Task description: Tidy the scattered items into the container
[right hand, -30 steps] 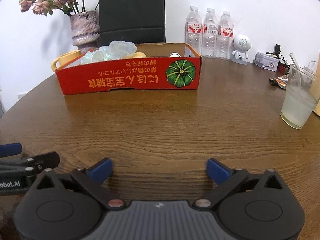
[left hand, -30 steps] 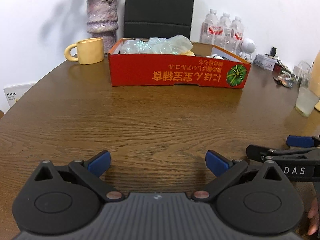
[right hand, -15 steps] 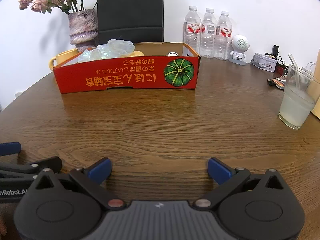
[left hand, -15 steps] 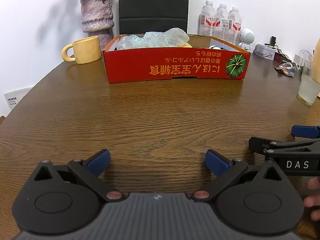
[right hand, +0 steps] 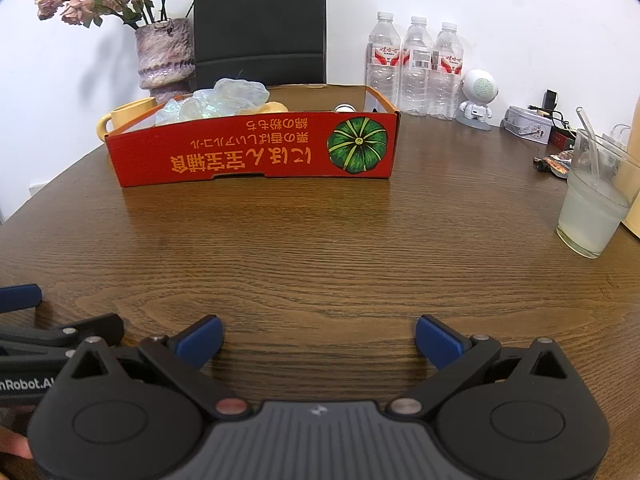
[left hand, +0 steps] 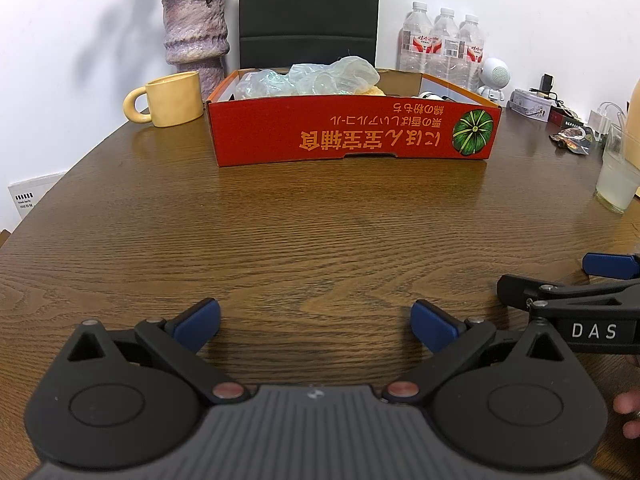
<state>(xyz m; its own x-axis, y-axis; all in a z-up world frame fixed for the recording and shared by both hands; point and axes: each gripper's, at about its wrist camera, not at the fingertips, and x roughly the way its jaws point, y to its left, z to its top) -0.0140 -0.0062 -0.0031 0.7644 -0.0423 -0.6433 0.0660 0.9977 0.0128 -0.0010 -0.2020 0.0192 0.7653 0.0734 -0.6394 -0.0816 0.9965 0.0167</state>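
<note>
Spanning both views, the round wooden table (left hand: 320,232) carries a red cardboard box (left hand: 352,132) toward its far edge, roughly central, and this box is the container; judged by its thin walls it is light and would slide or buckle if pushed, so it is better gripped at a corner rim than mid-wall. Heaped at the box's left end lies crumpled clear plastic (left hand: 332,76), which looks soft, springy and very light, best pinched at a fold, with a yellowish item and a small white object only partly visible beside it. No loose item shows on the near, bare stretch of table, so the tidying looks close to finished. Near the table's right edge stands a fragile-looking glass of cloudy drink (right hand: 596,204), not obviously part of the job. Low over the near edge, the left gripper (left hand: 316,320) and right gripper (right hand: 318,338) sit side by side, each spread wide, holding nothing and touching nothing.
</note>
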